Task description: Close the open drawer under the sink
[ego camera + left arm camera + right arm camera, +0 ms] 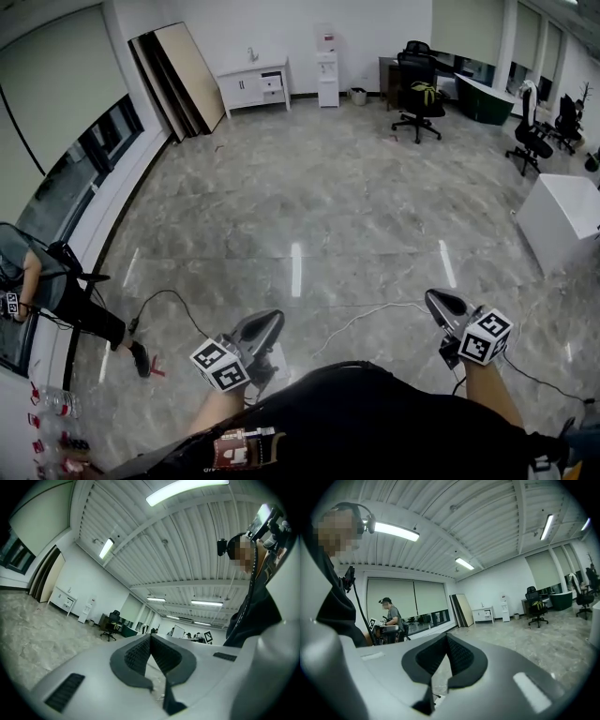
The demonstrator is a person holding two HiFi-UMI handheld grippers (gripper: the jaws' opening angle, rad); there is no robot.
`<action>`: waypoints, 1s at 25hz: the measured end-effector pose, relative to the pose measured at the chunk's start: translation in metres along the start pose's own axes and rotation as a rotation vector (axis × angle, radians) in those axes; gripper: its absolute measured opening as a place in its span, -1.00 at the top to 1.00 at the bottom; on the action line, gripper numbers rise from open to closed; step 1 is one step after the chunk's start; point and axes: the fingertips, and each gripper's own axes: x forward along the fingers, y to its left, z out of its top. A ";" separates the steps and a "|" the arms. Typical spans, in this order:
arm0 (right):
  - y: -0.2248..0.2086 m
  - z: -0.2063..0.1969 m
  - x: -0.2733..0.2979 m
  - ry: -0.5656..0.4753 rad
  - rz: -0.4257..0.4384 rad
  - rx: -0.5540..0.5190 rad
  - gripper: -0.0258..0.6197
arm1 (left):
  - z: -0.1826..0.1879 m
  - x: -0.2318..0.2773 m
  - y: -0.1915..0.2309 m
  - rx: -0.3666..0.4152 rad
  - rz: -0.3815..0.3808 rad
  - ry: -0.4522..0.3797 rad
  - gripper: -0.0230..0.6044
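Note:
A white sink cabinet [251,86] stands against the far wall, across a wide marble floor. One of its drawers [272,83] stands out from the front. It shows small in the left gripper view [63,600] and in the right gripper view [483,614]. Far from it, my left gripper [272,321] is held low in front of my body. Its jaws meet at the tips, shut and empty [150,637]. My right gripper [435,299] is at the lower right, also shut with nothing in it [446,637].
Between me and the cabinet lies open floor with cables [367,314] near my feet. Boards [178,77] lean left of the cabinet and a water dispenser [327,79] stands right of it. An office chair [418,94], a white block [562,220] and a person [80,295] are off to the sides.

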 end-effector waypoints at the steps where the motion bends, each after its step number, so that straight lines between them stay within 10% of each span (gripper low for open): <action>1: -0.006 0.001 0.007 0.000 0.010 0.000 0.92 | 0.001 0.004 0.004 -0.006 0.006 0.000 0.93; 25: -0.066 0.039 0.240 0.002 -0.011 -0.012 0.92 | 0.086 0.043 0.244 0.001 0.010 -0.021 0.93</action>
